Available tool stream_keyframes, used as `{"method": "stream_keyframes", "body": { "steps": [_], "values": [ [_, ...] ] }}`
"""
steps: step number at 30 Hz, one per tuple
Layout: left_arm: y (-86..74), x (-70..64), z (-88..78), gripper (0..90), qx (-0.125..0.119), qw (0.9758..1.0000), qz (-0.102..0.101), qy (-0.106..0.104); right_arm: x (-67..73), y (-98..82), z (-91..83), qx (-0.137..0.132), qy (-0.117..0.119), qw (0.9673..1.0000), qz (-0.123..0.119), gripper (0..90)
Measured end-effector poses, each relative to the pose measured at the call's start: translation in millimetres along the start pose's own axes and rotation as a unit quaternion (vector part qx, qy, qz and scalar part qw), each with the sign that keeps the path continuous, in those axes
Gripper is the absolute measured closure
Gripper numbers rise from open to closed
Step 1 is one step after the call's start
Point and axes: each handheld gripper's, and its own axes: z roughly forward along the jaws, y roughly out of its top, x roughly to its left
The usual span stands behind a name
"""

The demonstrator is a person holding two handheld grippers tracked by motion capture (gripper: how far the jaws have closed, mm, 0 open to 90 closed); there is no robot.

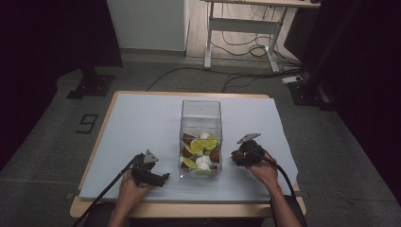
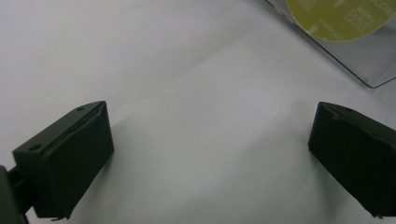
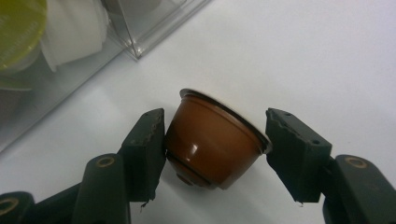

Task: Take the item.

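Observation:
A brown coffee capsule (image 3: 208, 140) lies tilted between the jaws of my right gripper (image 3: 215, 144), one pad against its body and the other against its rim, just above the white sheet. In the high view my right gripper (image 1: 236, 155) is close to the right side of the clear plastic box (image 1: 201, 103), which holds several brown, white and yellow-green capsules (image 1: 202, 150). My left gripper (image 1: 162, 179) rests left of the box near the table's front edge, its jaws wide apart with nothing between them (image 2: 210, 154).
A corner of the clear box (image 2: 369, 70) with a yellow-green capsule lid (image 2: 336, 18) shows at the top right of the left gripper view. The white sheet (image 1: 142, 127) covers the table. A desk frame and cables (image 1: 246, 42) stand on the floor beyond.

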Motion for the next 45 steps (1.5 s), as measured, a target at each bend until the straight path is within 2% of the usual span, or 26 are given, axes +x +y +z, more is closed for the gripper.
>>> {"method": "stream_keyframes", "body": {
  "steps": [10,13,19,31,39,45],
  "values": [
    [0.0,0.0,0.0,0.0,0.0,1.0,0.0,0.0,0.7,-0.7,0.4,0.001,0.002,1.0,0.004,38.5],
    [0.1,0.1,0.0,0.0,0.0,1.0,0.0,0.0,0.2,0.1,-1.0,-0.006,0.008,0.9999,0.011,33.4],
    [0.1,0.1,0.0,0.0,0.0,1.0,0.0,0.0,-0.4,2.0,-9.9,-0.019,0.011,0.9996,0.015,22.6],
    [0.1,0.1,0.1,0.0,0.0,1.0,0.0,0.0,-0.9,-1.4,-31.4,-0.047,0.018,0.9985,0.024,13.5],
    [0.1,0.1,0.1,0.0,0.0,1.0,0.0,0.0,4.1,-9.4,-44.3,-0.059,0.009,0.9979,0.026,12.9],
    [0.1,0.1,0.0,0.0,0.0,1.0,0.0,0.0,3.4,-20.3,-49.4,-0.068,0.007,0.9969,0.039,11.5]
  ]
}}
